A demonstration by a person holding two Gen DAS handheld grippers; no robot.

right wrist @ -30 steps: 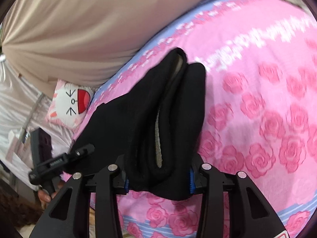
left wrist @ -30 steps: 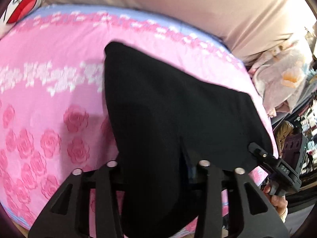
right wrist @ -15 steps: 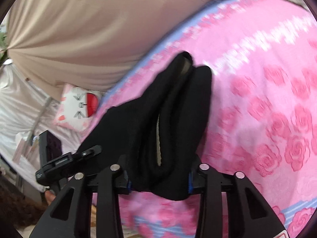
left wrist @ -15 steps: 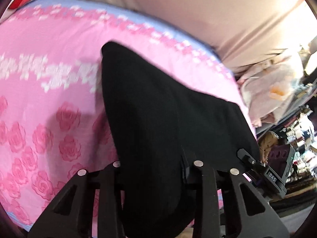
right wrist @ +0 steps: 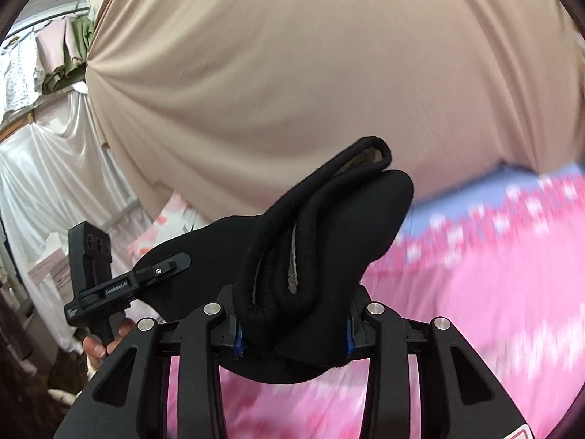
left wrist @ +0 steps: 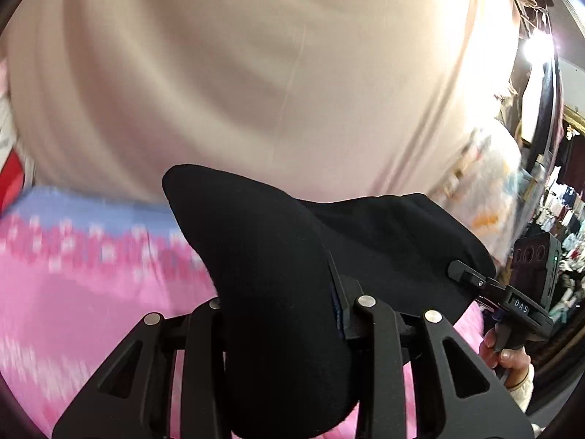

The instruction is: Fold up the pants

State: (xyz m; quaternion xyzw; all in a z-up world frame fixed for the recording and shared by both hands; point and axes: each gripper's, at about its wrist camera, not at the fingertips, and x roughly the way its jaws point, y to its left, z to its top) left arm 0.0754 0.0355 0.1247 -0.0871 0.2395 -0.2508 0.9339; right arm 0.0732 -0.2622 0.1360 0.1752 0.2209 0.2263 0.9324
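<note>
A: Why is the left gripper (left wrist: 289, 311) clamped on that end of the black pants (left wrist: 278, 256)?
B: Its jaws pinch a thick bunch of cloth, so the near edge lifts clear of the pink rose bedspread (left wrist: 73, 292); a lifted edge can be carried over for a fold, I judge.
A: And the right gripper (right wrist: 292, 325)?
B: It grips the other end, where the rolled edge of the cloth stands up between the pads; the pants hang stretched between both grippers above the bed's near edge.
A: Why two holds?
B: Probably to keep the edge level; the beige curtain (right wrist: 292, 73) merely hangs behind.
</note>
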